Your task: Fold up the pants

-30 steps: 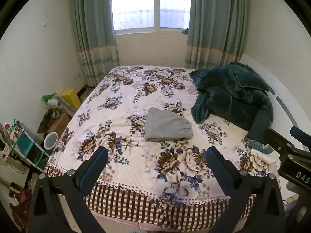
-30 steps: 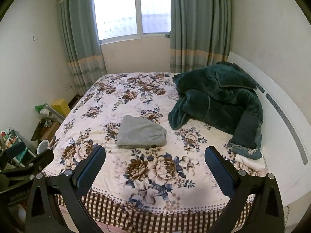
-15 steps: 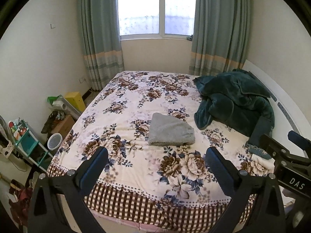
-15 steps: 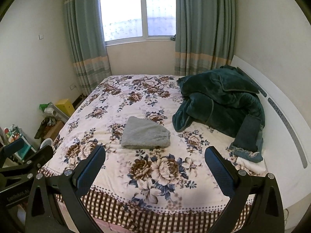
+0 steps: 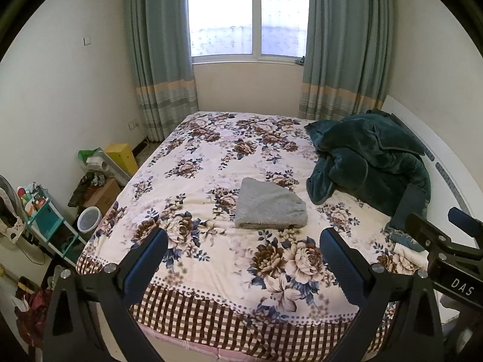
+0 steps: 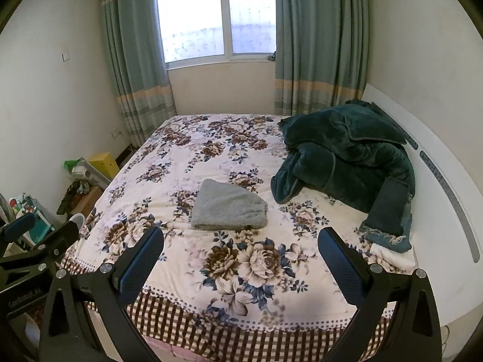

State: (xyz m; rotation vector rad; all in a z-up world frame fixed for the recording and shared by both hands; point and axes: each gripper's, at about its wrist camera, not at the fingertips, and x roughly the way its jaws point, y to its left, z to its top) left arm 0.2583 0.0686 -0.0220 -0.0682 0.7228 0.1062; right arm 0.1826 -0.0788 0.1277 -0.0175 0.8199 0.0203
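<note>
Both the left gripper [image 5: 243, 255] and right gripper [image 6: 241, 252] are hanging with jaws spread wide and empty at the bottom of the frame, short of the bed [image 5: 211, 163]. The grey pants [image 6: 228, 207] are lying folded at frame centre, well apart from both. The folding is looking finished; any next move would likely call for nothing beyond backing off.

The gray fleece pants [image 5: 270, 208] lie in front of me near the middle of the bed [image 5: 211, 163], folded into a compact, thick bundle. The near edge is straight and layered, the far end tapers narrower. They rest flat on the flowered cover [image 6: 169, 187], untouched and apart from everything else.
</note>
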